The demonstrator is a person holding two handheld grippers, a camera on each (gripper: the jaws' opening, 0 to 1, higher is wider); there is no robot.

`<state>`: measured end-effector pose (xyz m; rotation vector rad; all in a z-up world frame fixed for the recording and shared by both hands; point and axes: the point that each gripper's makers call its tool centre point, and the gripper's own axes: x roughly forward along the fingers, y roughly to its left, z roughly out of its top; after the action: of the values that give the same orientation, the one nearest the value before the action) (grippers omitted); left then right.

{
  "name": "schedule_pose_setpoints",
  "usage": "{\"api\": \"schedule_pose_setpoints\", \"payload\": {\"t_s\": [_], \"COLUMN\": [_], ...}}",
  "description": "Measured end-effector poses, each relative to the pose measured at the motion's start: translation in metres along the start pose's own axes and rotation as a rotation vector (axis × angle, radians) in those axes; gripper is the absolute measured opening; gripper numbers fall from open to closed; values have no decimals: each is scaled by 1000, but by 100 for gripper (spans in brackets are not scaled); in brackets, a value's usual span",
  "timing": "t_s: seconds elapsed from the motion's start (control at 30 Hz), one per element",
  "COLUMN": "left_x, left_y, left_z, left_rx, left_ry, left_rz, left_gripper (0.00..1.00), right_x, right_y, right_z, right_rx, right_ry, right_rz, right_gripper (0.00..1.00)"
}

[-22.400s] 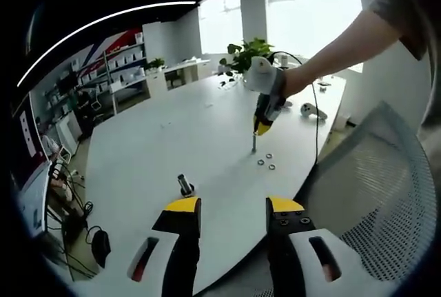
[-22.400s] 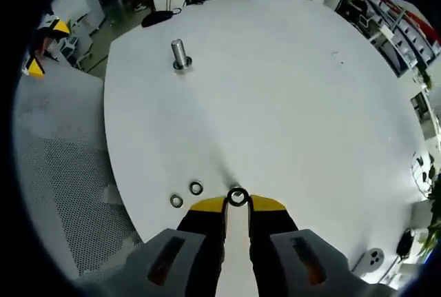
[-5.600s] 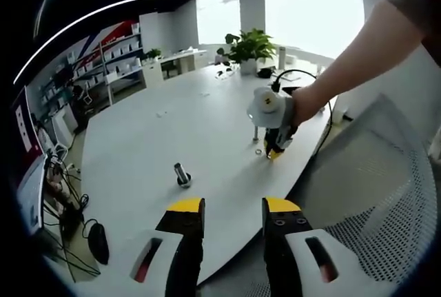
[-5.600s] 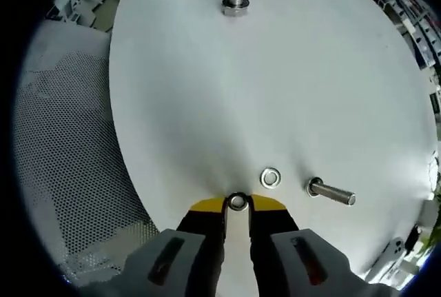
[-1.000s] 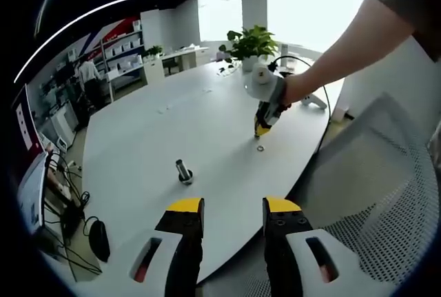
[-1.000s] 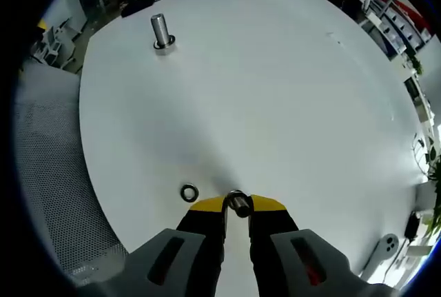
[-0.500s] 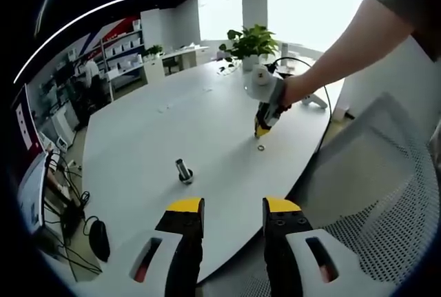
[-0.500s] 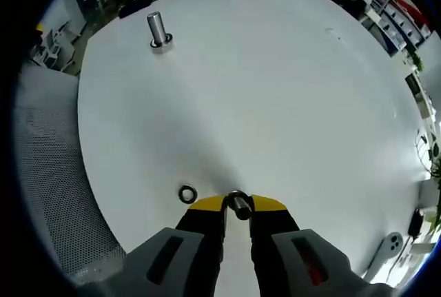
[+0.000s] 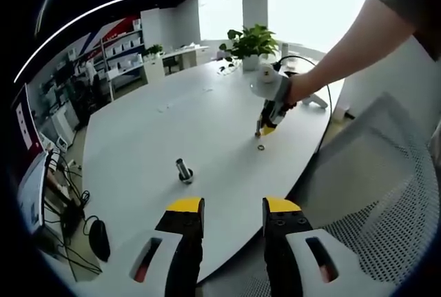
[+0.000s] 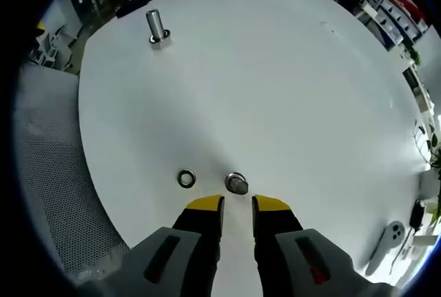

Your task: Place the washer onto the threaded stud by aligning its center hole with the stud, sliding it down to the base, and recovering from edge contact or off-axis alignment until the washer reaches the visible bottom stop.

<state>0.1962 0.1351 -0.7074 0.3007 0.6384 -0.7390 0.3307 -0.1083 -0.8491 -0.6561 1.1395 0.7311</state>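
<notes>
In the right gripper view a short threaded stud [image 10: 236, 184] stands on the white table [image 10: 275, 76], just beyond my right gripper [image 10: 238, 205]. That gripper is open, with nothing between its yellow-tipped fingers. A loose washer [image 10: 186, 178] lies flat on the table to the left of the stud. A second stud [image 10: 155, 27] stands upright far across the table. In the left gripper view my left gripper [image 9: 233, 207] is open and hangs off the table edge. There the right gripper [image 9: 264, 129] points down beside the small stud [image 9: 258, 132], with the washer [image 9: 260, 147] in front of it and the other stud [image 9: 183, 171] nearer.
A mesh chair back [image 9: 372, 193] stands at the right in the left gripper view, and the mesh chair [image 10: 48, 173] also borders the table in the right gripper view. A potted plant [image 9: 251, 41] and cables sit at the far end. A white controller [image 10: 391, 233] lies near the table edge.
The right gripper has let go of the stud and drawn back a little, leaving it standing just ahead of the tips. The left gripper has stayed put.
</notes>
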Motion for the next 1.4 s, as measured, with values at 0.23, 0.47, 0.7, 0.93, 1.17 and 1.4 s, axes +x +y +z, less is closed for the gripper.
{"api": "schedule_pose_setpoints", "payload": {"t_s": [0.23,0.47,0.7,0.93,1.17,1.4], "left_x": [0,-1,-1,-2,-2,-3], "left_y": [1,1,0,0,-1,-1], "left_z": [1,1,2,3,4,3], "left_rx": [-2,-3,1,0,-1,0], "left_ry": [-6,-10,-12,-20,-23,-24], "left_rz": [2,4,3,1,-3,-3], "left_gripper": [32,32,32,32,32,32], "right_x": [-6,-7,-7,1,8,14], "right_y": [4,15,24,26,29,33], "right_z": [-5,-7,-4,-5,-1,4], "right_rx": [21,11,0,-7,-7,-15], "right_ry": [1,4,-2,2,-3,-5], "right_rz": [3,15,27,49,59,72], "right_gripper": [20,20,20,20,20,20]}}
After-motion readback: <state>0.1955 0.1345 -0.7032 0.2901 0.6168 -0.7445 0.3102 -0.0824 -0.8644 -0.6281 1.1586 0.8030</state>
